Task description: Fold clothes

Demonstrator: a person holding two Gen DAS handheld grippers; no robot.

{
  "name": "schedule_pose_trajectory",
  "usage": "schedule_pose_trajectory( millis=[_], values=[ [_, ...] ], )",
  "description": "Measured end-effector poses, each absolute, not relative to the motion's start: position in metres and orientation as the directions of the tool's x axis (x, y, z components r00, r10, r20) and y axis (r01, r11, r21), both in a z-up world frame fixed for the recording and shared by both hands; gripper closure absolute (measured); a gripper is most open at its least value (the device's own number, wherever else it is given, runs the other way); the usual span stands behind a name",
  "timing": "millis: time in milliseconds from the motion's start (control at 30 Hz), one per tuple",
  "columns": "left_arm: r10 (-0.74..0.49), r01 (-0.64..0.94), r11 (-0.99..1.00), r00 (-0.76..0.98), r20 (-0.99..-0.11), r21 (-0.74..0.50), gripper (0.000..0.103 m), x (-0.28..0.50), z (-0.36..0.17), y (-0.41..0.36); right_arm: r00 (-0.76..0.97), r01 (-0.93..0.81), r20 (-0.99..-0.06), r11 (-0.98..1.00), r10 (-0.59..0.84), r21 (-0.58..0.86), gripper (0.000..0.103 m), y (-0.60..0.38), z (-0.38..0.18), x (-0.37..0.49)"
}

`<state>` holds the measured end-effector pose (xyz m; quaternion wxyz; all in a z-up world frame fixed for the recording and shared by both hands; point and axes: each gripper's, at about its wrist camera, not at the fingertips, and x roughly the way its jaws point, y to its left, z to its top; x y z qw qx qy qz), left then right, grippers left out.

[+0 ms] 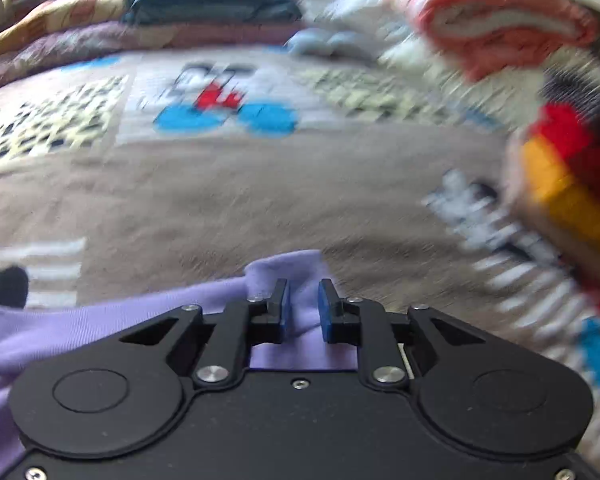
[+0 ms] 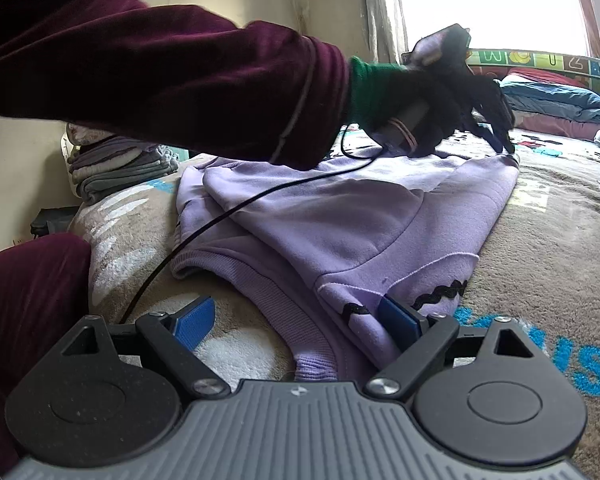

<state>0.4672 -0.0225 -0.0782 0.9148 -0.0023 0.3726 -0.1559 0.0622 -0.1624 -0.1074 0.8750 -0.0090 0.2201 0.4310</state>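
A lilac sweatshirt (image 2: 340, 216) lies partly folded on the bed blanket (image 2: 540, 240), with black zigzag trim near its hem. My right gripper (image 2: 300, 320) is open, its jaws wide apart over the ribbed hem (image 2: 292, 312) at the near edge. My left gripper (image 1: 303, 304) has its blue pads narrowly apart around a fold of the lilac fabric (image 1: 284, 272); the view is blurred by motion. In the right wrist view the left gripper (image 2: 500, 140) is at the sweatshirt's far corner, held by a black-gloved hand.
Folded grey clothes (image 2: 120, 164) are stacked at the bed's left end. Folded quilts and pillows (image 1: 212, 4) line the far side. A pile of pink and colourful clothes (image 1: 500, 28) sits at right. A black cable (image 2: 220, 220) crosses the sweatshirt.
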Motion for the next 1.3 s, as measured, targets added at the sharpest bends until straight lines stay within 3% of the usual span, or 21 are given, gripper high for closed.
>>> schedule_pose_trajectory(
  millis=[100,267,467,567,667,833,1133,1300],
  values=[
    [-0.287,0.254,0.956,0.686,-0.668,-0.150,0.087,0.470,-0.086,-0.014,0.530,-0.758,-0.391,0.627,0.753,0.179,0.014,-0.163,-0.107,0.063],
    [-0.227,0.280,0.959,0.693,-0.685,-0.034,0.087,0.470,-0.082,-0.029,0.526,-0.759,-0.387,0.624,0.757,0.187,0.014,-0.165,-0.107,0.063],
    [-0.188,0.264,0.964,0.732,-0.655,0.018,0.087,0.433,-0.042,-0.020,0.528,-0.760,-0.388,0.624,0.755,0.180,0.014,-0.165,-0.107,0.063],
    [-0.180,0.235,0.972,0.751,-0.635,0.003,0.080,0.397,-0.022,0.001,0.530,-0.761,-0.387,0.625,0.754,0.176,0.014,-0.165,-0.107,0.062],
    [-0.183,0.192,0.980,0.761,-0.622,-0.054,0.060,0.358,-0.007,0.028,0.534,-0.760,-0.388,0.627,0.752,0.169,0.014,-0.165,-0.107,0.061],
    [-0.204,0.111,0.976,0.771,-0.603,-0.188,0.048,0.283,0.007,0.070,0.546,-0.756,-0.397,0.638,0.737,0.144,0.014,-0.161,-0.107,0.059],
    [-0.181,-0.042,0.937,0.791,-0.584,-0.347,0.041,0.156,-0.002,0.127,0.587,-0.742,-0.420,0.668,0.692,0.064,0.014,-0.152,-0.104,0.050],
    [-0.143,-0.147,0.898,0.794,-0.591,-0.415,0.041,0.115,-0.017,0.164,0.631,-0.716,-0.387,0.697,0.672,0.041,0.024,-0.156,-0.092,0.041]
  ],
)
